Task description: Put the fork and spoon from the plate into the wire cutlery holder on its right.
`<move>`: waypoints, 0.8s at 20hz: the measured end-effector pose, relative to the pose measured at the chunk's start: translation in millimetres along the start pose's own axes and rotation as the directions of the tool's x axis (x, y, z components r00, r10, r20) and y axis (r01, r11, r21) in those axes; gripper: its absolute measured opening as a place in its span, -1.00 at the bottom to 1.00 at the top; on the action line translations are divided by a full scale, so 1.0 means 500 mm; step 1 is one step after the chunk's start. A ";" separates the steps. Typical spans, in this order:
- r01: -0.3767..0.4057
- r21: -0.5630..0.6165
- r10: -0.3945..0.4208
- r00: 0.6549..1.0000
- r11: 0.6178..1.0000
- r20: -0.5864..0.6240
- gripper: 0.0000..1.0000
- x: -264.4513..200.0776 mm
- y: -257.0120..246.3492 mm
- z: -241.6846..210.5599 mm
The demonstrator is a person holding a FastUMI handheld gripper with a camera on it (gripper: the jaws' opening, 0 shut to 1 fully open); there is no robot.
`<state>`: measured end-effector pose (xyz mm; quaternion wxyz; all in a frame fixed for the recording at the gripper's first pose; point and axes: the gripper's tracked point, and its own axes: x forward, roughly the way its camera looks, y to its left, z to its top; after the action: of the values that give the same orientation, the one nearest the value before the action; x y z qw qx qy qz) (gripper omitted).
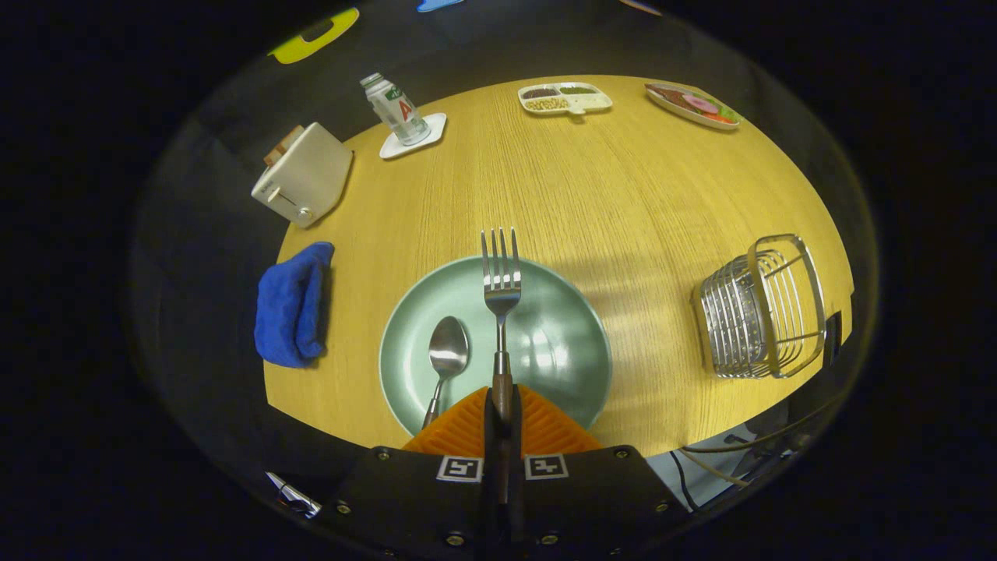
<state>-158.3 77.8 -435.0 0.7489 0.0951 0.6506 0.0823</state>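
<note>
Tongs (pixel 502 405) clamped on the fork (pixel 501 288) handle, tines pointing straight ahead over the green plate (pixel 568 343); wire cutlery holder (pixel 759 312) lies well to the right on the table (pixel 623 195).

The shiny metal fork (pixel 502 300) has a dark handle, and the two orange fingers (pixel 463 427) of the hand-held gripper (pixel 502 405) are pressed together on that handle, so the fork sticks straight out ahead with its prongs reaching past the far rim of the plate (pixel 568 343). The plate is round and pale green, and the small silver spoon (pixel 446 358) lies on it just left of the fork, bowl up and handle pointing back toward the fingers. The wire cutlery holder (pixel 759 308) is a silver basket of thin bars, well off to the right of the plate on the table (pixel 623 187), and it looks tipped on its side.
</note>
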 end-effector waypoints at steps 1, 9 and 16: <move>-0.002 0.012 0.002 1.000 1.000 0.016 -0.89 -0.022 -0.013 0.016; 0.117 0.110 -0.126 0.989 0.987 0.079 -0.90 -0.163 -0.198 0.051; 0.208 0.139 -0.209 0.978 0.968 -0.013 -0.89 -0.212 -0.299 -0.012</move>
<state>-179.1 -93.0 -371.7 0.7455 0.0784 0.6605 -0.0426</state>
